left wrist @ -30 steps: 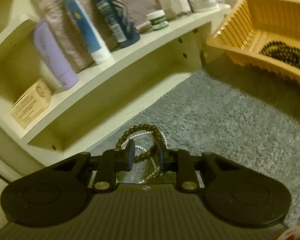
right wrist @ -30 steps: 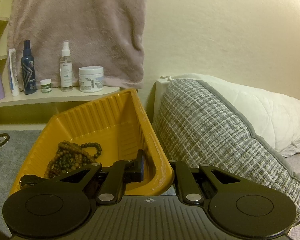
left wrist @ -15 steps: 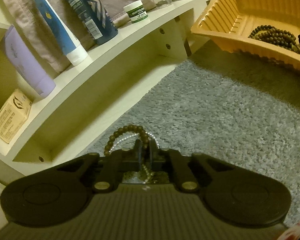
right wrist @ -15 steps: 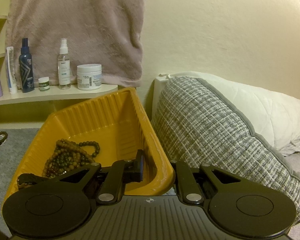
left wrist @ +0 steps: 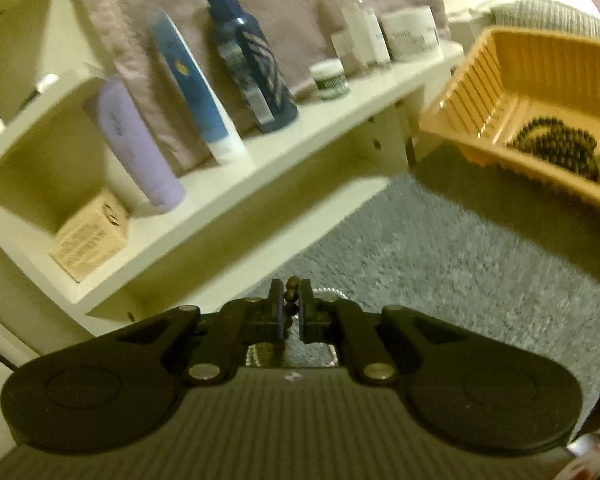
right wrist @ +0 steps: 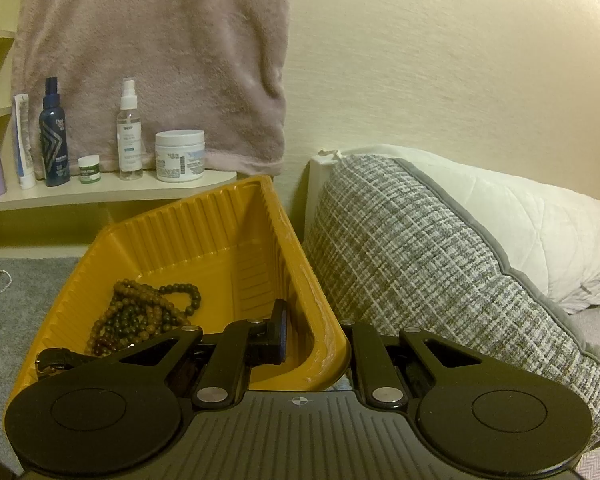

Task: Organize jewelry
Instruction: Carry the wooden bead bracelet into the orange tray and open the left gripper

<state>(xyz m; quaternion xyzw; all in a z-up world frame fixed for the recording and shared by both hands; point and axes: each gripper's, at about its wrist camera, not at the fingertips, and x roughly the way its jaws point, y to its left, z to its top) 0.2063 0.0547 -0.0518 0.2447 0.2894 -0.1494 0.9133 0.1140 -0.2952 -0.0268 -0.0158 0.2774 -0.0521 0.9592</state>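
Note:
My left gripper is shut on a string of brown beads, held just above the grey carpet. A thin pearl chain shows beside the right finger. The orange ribbed tray is at the upper right with a pile of brown bead strands in it. In the right wrist view my right gripper is shut on the near corner wall of the tray, one finger inside and the other hidden outside. The bead pile lies on the tray floor, left of that finger.
A cream shelf along the wall carries tubes, a dark blue bottle, a spray bottle and jars. A mauve towel hangs behind. A grey woven cushion and white pillow lie right of the tray.
My left gripper closed on the brown beads and lifted them off the carpet. The right gripper and the tray stayed where they were.

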